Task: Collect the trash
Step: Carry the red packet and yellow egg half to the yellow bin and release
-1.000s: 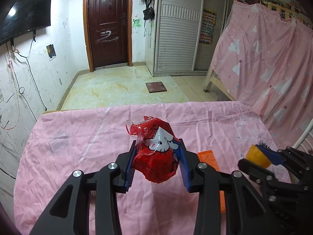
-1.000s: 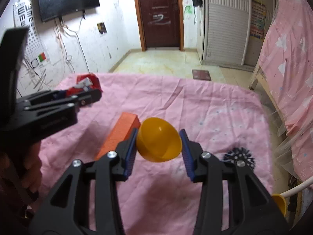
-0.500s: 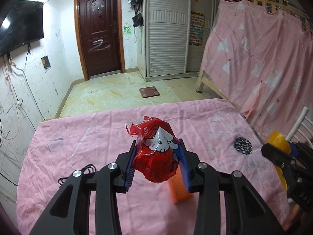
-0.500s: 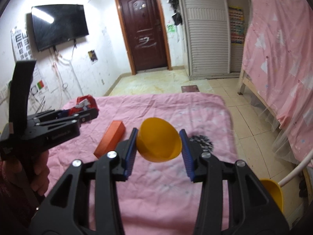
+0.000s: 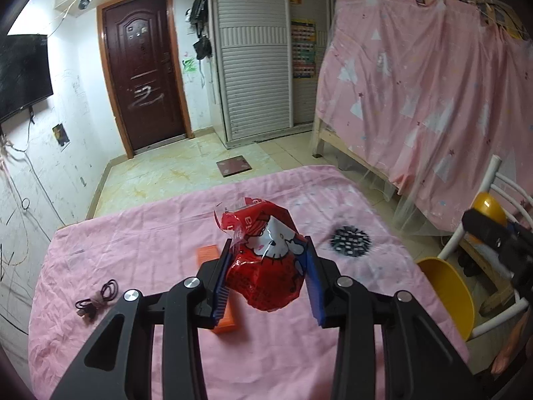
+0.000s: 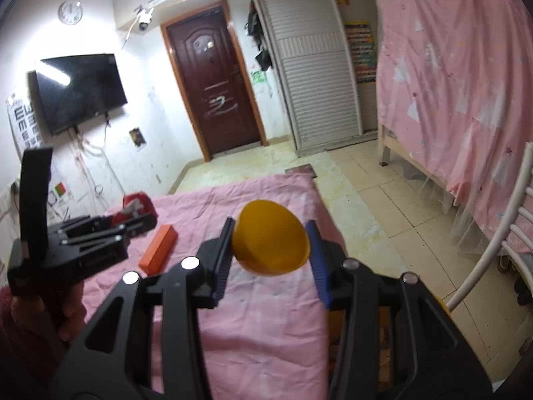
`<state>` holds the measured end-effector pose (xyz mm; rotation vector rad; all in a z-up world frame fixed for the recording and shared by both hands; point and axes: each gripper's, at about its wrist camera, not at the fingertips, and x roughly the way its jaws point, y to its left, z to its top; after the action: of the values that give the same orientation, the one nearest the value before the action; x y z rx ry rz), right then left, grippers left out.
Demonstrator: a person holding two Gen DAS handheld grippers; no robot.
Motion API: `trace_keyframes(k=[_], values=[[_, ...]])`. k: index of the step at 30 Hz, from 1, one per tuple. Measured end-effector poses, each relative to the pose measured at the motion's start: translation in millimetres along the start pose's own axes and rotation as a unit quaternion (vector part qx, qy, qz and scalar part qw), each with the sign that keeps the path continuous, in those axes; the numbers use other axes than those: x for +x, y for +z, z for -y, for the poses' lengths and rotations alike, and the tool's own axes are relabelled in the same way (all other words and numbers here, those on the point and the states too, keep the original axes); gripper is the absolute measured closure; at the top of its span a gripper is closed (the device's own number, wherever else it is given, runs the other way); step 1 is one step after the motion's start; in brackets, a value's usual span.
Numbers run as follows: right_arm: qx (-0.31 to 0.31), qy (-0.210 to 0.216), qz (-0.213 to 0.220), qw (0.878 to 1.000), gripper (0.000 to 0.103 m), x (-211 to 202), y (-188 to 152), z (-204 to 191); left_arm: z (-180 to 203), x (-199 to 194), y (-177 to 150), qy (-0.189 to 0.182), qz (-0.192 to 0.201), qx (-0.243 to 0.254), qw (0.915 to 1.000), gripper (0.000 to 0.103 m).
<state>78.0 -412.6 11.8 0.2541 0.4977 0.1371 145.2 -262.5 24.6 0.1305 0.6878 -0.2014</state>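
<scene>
My left gripper is shut on a crumpled red wrapper with a cartoon cat print, held above the pink-covered table. My right gripper is shut on a yellow plastic half-shell, held over the table's right edge. In the left wrist view the right gripper shows at the far right with the half-shell, above a yellow bin beside the table. In the right wrist view the left gripper with the wrapper is at the left.
An orange box, a black round spiky item and a coiled dark cable lie on the cloth. A white chair stands right of the table, by the pink-draped bed.
Both grippers have moved to the right over the table and a little up, each still holding its item. The yellow bin and white chair have come into the left wrist view.
</scene>
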Motion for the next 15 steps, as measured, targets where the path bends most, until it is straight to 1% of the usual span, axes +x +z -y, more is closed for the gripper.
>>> trace_keyframes(k=[9,15], values=[[0.044,-0.023,0.043,0.998,0.062,-36,4,47,59,-6,-4,-0.032,-0.001,0.034,0.9989,0.071],[0.053,-0.061,0.060,0.995,0.062,-54,3,69,97,-5,-6,-0.069,-0.014,0.048,0.9964,0.071]])
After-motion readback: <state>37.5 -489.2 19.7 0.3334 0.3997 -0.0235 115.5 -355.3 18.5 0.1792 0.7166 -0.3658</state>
